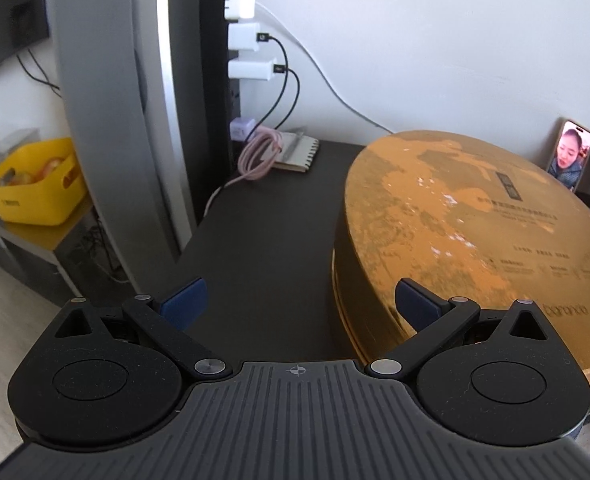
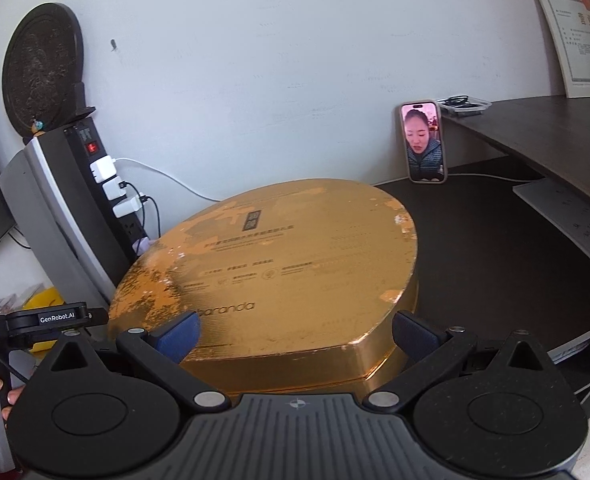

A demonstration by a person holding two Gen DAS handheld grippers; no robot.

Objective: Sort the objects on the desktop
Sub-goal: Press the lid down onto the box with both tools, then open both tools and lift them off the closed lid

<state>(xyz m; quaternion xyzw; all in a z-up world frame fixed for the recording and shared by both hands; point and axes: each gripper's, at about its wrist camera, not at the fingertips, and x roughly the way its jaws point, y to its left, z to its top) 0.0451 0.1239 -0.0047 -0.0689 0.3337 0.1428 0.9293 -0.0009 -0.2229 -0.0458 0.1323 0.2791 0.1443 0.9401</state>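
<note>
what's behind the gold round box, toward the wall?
Behind the gold round box: a phone propped upright against the wall, and a coiled pink cable lying on a spiral notebook. Desk surface directly behind the box's far rim is hidden.

Big round gold box (image 1: 475, 232) sits flat on my dark desk (image 1: 267, 232), lid on and closed, taking up most of the space in front of me. The lid is gold with worn, scuffed patches showing paler spots, a small dark label near its middle, rows of fine print and a word near the front edge. A thin seam runs round the side wall low down. Behind it, near the wall, a small spiral notebook (image 1: 297, 152) lies flat with a coiled pink cable (image 1: 261, 154) resting on its left part. A phone (image 2: 423, 142) stands upright, leaning on the wall, screen lit, well apart from the box.
</note>
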